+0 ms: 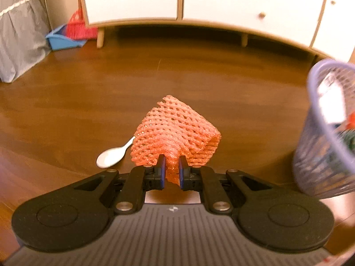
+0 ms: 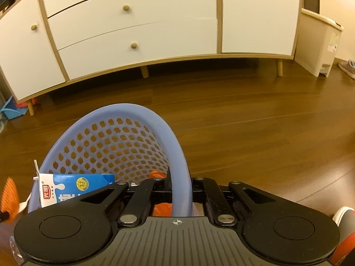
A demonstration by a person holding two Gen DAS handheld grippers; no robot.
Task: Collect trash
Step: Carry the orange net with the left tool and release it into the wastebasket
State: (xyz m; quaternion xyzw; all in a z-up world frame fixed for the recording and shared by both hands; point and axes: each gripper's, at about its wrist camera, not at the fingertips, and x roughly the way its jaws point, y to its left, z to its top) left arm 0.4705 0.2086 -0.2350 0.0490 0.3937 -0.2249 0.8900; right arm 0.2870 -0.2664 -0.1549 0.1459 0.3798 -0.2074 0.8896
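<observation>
**Ana:** Pinching the orange foam net [image 1: 175, 133] by its lower edge, the left hand-held gripper [image 1: 172, 170] was closed on it, so the net stood up clear of the floor [image 1: 155, 77] ahead of the fingers. I judged it was lifted that way so it could go over a rim rather than be dragged.

**Ben:** And the right hand-held gripper [image 2: 182, 188]?

**Ana:** Clamped on the near rim of the lilac mesh basket [image 2: 133, 110], one finger inside the wall and one outside. That grip looked meant to steady the basket and keep its mouth open toward the other hand. Inside lay a blue-and-white milk carton [image 2: 73, 186] and something orange, crumpled, too hidden to name.

**Ben:** How close were net and basket?

**Ana:** Near but apart. In the left wrist view the basket sat at the right edge, blurred, with the net to its left and not yet over the opening. In the right wrist view the net showed as an orange sliver at the far left.

**Ben:** Anything left on the floor?

**Ana:** A white plastic spoon [image 1: 113, 155] lay just beside the net, partly behind it, untouched. I took it for the next piece of trash. Farther back stood the white sideboard [image 2: 137, 33] on wooden legs, with a blue dustpan [image 1: 62, 40] by its left corner.
</observation>
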